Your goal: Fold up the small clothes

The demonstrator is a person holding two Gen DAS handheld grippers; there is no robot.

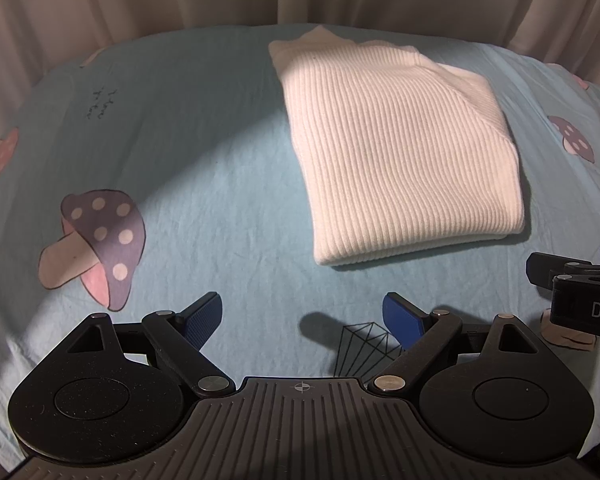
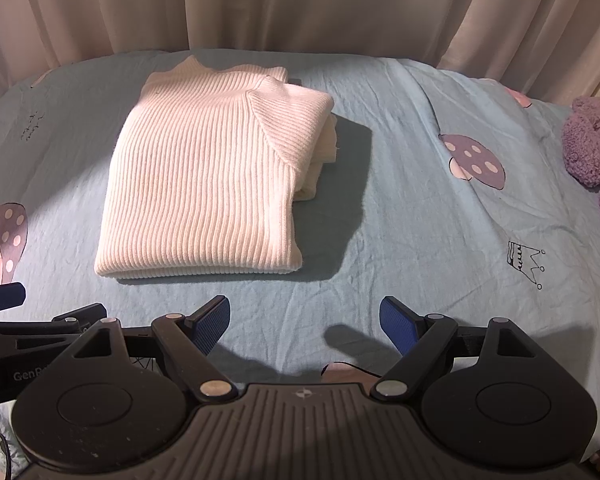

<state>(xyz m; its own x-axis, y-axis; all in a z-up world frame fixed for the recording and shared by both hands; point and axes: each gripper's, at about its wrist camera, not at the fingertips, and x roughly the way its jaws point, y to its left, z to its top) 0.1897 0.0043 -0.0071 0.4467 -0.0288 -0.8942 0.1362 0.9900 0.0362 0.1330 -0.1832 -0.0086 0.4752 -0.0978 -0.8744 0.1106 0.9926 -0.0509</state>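
A white ribbed knit sweater (image 1: pixel 396 152) lies folded into a neat rectangle on the light blue bedsheet (image 1: pixel 204 152); it also shows in the right wrist view (image 2: pixel 208 184). My left gripper (image 1: pixel 304 320) is open and empty, hovering over the sheet just short of the sweater's near edge. My right gripper (image 2: pixel 304 324) is open and empty, also short of the near edge and a little to its right. The right gripper shows at the right edge of the left wrist view (image 1: pixel 580 280); the left gripper shows at the left edge of the right wrist view (image 2: pixel 32 328).
The sheet carries printed mushrooms (image 1: pixel 96 248), a diamond and a crown (image 2: pixel 524 264). A purple plush toy (image 2: pixel 596 152) lies at the bed's right side. Beige curtains (image 2: pixel 300 4) hang behind the bed.
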